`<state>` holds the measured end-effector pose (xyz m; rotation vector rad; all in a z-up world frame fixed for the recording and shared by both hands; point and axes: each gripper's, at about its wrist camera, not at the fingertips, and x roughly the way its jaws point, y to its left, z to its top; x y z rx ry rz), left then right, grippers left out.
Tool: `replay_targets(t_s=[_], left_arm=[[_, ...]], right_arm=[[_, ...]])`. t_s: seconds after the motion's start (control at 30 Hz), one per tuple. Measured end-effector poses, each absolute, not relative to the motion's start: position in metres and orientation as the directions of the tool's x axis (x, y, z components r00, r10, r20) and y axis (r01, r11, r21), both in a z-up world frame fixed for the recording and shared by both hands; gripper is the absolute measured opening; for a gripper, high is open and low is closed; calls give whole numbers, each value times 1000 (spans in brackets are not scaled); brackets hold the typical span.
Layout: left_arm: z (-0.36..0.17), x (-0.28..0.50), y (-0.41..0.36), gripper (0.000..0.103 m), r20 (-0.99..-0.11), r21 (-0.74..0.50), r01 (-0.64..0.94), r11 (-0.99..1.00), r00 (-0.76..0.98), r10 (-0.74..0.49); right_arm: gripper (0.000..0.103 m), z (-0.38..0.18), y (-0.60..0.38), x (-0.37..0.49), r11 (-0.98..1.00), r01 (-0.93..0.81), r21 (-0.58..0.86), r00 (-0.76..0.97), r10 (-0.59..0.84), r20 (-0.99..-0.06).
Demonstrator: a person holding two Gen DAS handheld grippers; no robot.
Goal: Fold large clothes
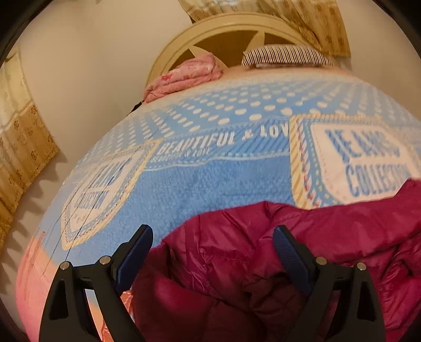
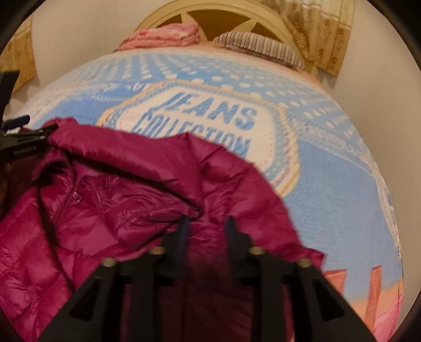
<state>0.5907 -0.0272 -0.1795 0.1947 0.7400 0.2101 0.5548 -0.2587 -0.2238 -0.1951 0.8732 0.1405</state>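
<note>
Magenta puffer jacket [image 1: 263, 263] lies crumpled on the near part of the bed, over a blue blanket [image 1: 210, 179] printed with dots and "JEANS COLLECTION" patches. The left claw [image 1: 213, 242] is released, its fingers spread wide above the jacket's near folds, with nothing between them. The right claw [image 2: 206, 231] is clenched on a fold of the jacket near its hood, fabric bunched between the two narrow fingers. In the right wrist view the zipper and quilted front spread toward the left, where the other claw's black body shows at the frame edge. At the head of the bed a folded pink cloth [image 1: 184, 76] and a striped pillow [image 1: 286, 56] rest against a cream arched headboard [image 1: 210, 29]. Patterned yellow curtains [image 1: 315, 23] hang against the pale wall
</note>
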Motion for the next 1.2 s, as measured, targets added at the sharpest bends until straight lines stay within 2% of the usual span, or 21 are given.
replay_targets(t_s=[0.23,0.37,0.57,0.63,0.73,1.2], left_arm=[[-136,594,-32,93,-598,121,-95,988,788,148],[-144,608,-46,93,-655,21,8,1000,755,8],[-198,619,-52,93,-728,79,4,997,683,55],[-206,619,-49,93,-734,64,9,998,678,41],[-211,620,-48,93,-734,47,13,999,679,25],[-226,623,-59,95,-750,127,15,992,655,86]], right_arm=[[44,-180,-265,564,996,-81,28,699,76,-711],[46,-175,-242,592,995,-67,74,700,100,-707],[46,-207,-206,614,992,-94,81,663,123,-739],[46,-223,-202,613,993,-93,73,649,116,-752],[46,-238,-203,609,994,-98,55,648,106,-754],[46,-252,-201,607,995,-96,29,663,85,-744]])
